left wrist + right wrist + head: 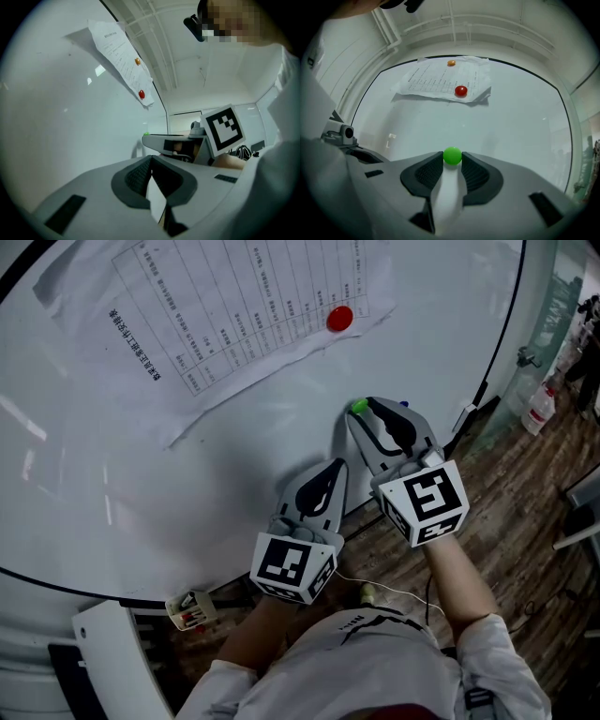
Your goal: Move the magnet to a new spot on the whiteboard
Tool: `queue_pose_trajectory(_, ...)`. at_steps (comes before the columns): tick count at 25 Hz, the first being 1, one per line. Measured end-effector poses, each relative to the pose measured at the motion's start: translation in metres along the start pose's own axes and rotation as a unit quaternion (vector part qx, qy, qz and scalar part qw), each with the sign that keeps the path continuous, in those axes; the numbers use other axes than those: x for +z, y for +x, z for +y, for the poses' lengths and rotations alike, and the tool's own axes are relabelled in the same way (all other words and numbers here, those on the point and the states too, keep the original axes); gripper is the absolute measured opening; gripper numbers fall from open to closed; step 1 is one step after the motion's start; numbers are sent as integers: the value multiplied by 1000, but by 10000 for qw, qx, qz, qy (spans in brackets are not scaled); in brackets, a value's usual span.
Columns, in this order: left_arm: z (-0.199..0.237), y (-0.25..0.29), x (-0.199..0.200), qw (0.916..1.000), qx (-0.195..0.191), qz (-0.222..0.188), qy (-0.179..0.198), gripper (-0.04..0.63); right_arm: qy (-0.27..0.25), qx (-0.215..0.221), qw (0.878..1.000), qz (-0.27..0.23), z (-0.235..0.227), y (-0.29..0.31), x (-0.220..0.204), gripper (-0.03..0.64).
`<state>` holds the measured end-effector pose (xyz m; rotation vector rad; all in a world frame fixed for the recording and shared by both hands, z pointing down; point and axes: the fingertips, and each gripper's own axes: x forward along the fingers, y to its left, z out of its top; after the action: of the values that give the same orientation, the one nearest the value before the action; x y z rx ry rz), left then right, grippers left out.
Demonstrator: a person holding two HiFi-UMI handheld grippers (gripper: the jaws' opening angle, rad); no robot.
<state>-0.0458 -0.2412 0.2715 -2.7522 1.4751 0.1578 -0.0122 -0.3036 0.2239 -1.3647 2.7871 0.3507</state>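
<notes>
**Right gripper clamps the green magnet low on the whiteboard**

Head view: The right gripper [366, 416] points at the glossy white whiteboard [187, 474], and the small green round magnet [358, 407] sits at its tips, near the board's lower right edge. It is well apart from the white printed paper sheet [234, 324] higher on the board. A red round magnet [339, 318] sits on that sheet's lower right corner. The left gripper [336, 467] hangs just beside the right one, lower and nearer the person, also aimed at the board. A brown wooden floor [525, 484] shows to the right of the board.

Left gripper view: The left gripper's fingers [136, 176] are together at the tips, with nothing between them. The right gripper crosses just ahead, its black-and-white marker cube [224, 129] facing the camera, and a speck of green shows at its tip. The paper sheet hangs higher up the board, with the red magnet at its bottom and a small orange round magnet [137, 61] above that.

Right gripper view: The right gripper's fingers [429, 173] are clamped on the green magnet, one dark ribbed pad on each side. The board fills the view behind it. The paper sheet lies far ahead, carrying the red magnet and, beyond it, the orange one.
</notes>
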Motion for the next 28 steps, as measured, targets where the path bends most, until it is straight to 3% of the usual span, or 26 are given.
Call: queue_pose_trajectory(28, 8, -2, -4, 10000, 38, 25, -28, 12, -113, -188, 9997, 75, -1, 9, -1, 130)
